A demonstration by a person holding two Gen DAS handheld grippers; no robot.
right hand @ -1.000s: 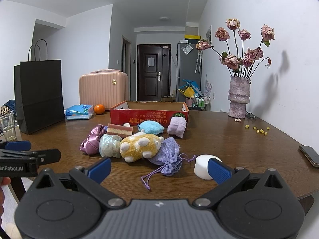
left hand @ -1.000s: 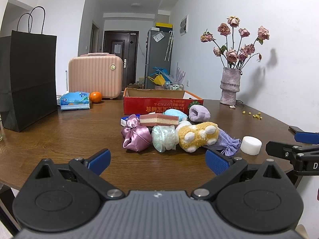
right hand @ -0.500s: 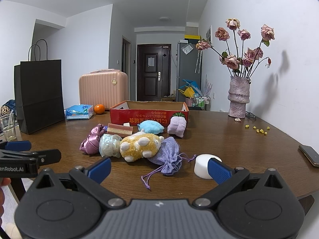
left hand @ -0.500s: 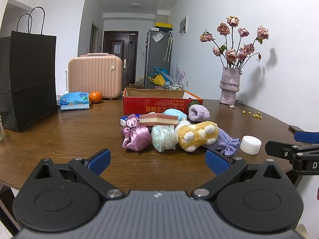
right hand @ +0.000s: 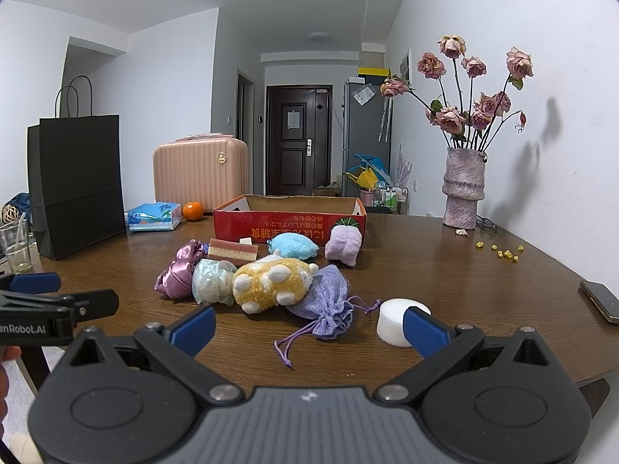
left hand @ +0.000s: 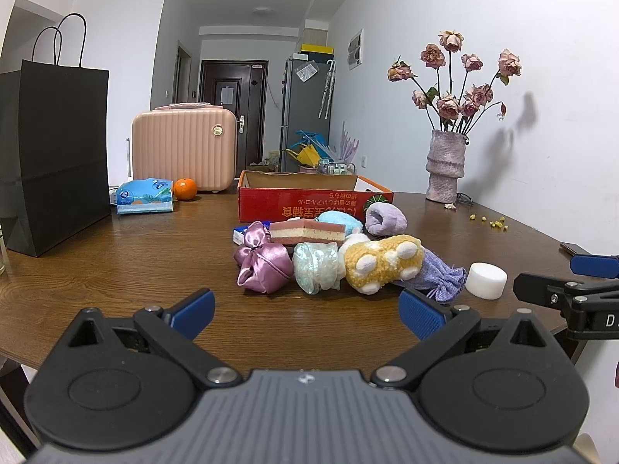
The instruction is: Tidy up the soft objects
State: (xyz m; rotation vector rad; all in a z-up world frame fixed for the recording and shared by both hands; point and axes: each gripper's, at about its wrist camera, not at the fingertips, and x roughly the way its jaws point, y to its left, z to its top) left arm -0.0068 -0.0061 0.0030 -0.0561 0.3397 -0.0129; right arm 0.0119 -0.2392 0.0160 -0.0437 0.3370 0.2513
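Observation:
A cluster of soft objects lies mid-table: a pink satin pouch [left hand: 263,265], a pale green pouch [left hand: 315,266], a yellow plush [left hand: 381,263], a lilac drawstring bag [right hand: 325,301], a layered sponge cake [left hand: 307,231], a blue plush [right hand: 292,245], a purple plush [right hand: 343,245] and a white foam puck [right hand: 394,321]. An open red cardboard box [left hand: 313,203] stands behind them. My left gripper [left hand: 305,315] is open and empty, short of the pile. My right gripper [right hand: 307,326] is open and empty, near the drawstring bag and puck.
A black paper bag [left hand: 54,154] stands at the left. A pink case [left hand: 183,152], tissue pack [left hand: 145,195] and orange [left hand: 185,188] sit at the back left. A vase of dried roses [left hand: 445,166] stands back right. A phone [right hand: 601,301] lies at the right edge; a glass [right hand: 15,249] at the left.

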